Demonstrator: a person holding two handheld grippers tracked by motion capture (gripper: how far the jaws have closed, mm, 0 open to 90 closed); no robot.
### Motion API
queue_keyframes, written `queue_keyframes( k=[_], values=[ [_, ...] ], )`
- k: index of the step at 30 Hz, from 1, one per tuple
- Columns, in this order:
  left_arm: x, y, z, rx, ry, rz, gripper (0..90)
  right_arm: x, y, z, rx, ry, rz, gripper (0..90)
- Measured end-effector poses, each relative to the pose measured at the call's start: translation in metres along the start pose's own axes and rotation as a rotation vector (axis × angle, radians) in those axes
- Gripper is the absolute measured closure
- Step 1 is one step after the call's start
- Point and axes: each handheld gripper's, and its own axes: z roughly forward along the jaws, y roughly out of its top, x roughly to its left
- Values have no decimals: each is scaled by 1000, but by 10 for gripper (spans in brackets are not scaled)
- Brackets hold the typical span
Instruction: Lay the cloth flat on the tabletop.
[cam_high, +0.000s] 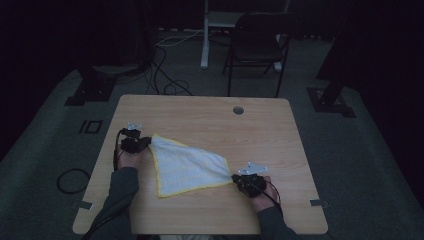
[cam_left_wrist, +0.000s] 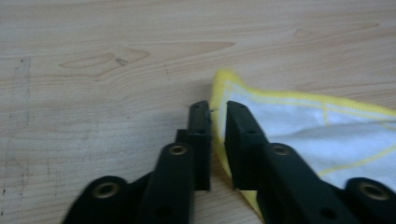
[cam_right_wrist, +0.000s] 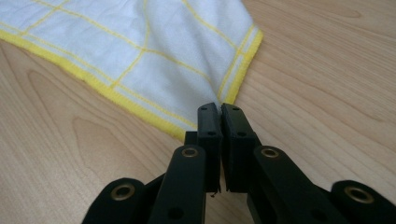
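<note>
Cloth (cam_high: 186, 166), white and soft-napped with a yellow grid and stitched yellow hem, lies flat as a rough triangle on the pale wood-grain table (cam_high: 260, 130). Left gripper (cam_left_wrist: 218, 108) pinches its far-left corner between narrowly parted black jaws; right gripper (cam_right_wrist: 220, 109) clamps the opposite corner, jaws pressed together.
</note>
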Motion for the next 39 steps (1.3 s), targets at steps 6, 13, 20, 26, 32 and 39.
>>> queue_keyframes(
  k=[6,13,20,26,32,39],
  values=[
    [-19,0,-13,-32,-12,46,728,0,1,0,-11,16,2,853],
    [-52,-17,-23,-35,-72,103,712,-2,7,-1,-29,3,0,764],
    [-72,-46,-32,-1,-105,166,701,-8,18,-2,-64,-13,4,735],
    [-80,-63,-38,26,-131,184,698,-16,34,8,-85,-44,22,704],
    [-81,-73,-46,21,-147,178,697,-24,51,28,-78,-46,42,687],
    [-85,-80,-46,46,-166,194,698,-34,63,54,-54,-22,65,652]
  ],
)
